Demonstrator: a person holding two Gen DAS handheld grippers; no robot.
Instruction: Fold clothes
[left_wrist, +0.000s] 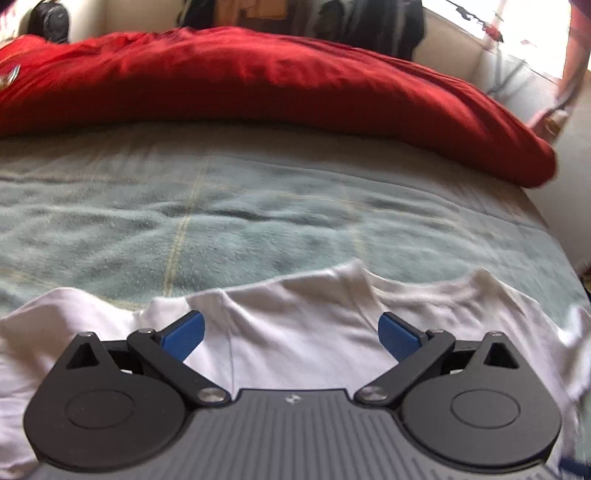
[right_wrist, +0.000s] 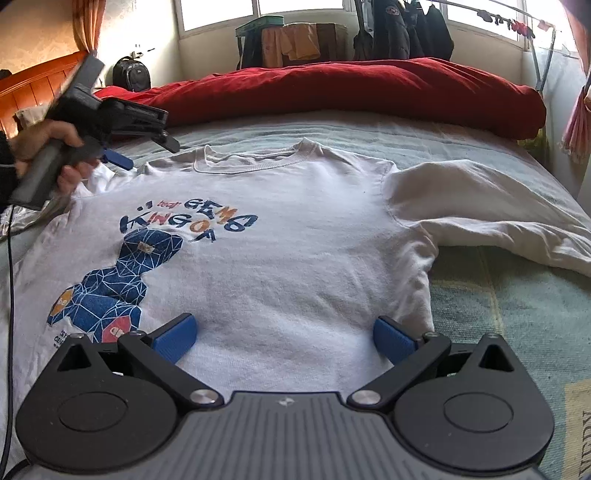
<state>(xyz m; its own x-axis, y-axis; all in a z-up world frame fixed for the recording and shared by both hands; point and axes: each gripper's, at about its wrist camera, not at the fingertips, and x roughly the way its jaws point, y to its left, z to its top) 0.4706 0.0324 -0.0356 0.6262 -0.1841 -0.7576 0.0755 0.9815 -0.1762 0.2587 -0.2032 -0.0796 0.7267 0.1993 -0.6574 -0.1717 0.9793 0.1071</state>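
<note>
Left wrist view: the left gripper (left_wrist: 291, 334) hovers over the edge of the white T-shirt (left_wrist: 295, 314), fingers spread and holding nothing.
Its blue fingers (left_wrist: 183, 334) stand wide apart above rumpled white cloth near the shirt's upper edge, with the bare green blanket (left_wrist: 258, 214) beyond and a red duvet (left_wrist: 258, 81) bunched along the far side of the bed; the view is blurred, so contact with the cloth cannot be told. Right wrist view: the shirt lies face up and spread on the bed, print showing, its one visible sleeve (right_wrist: 480, 206) stretched out sideways, no fold made. The right gripper (right_wrist: 282, 338) waits released over the lower body near the side seam, while the left gripper sits at the far shoulder in a hand (right_wrist: 44, 144). The step looks like the first grasp; next, both need to close on cloth along one side.
</note>
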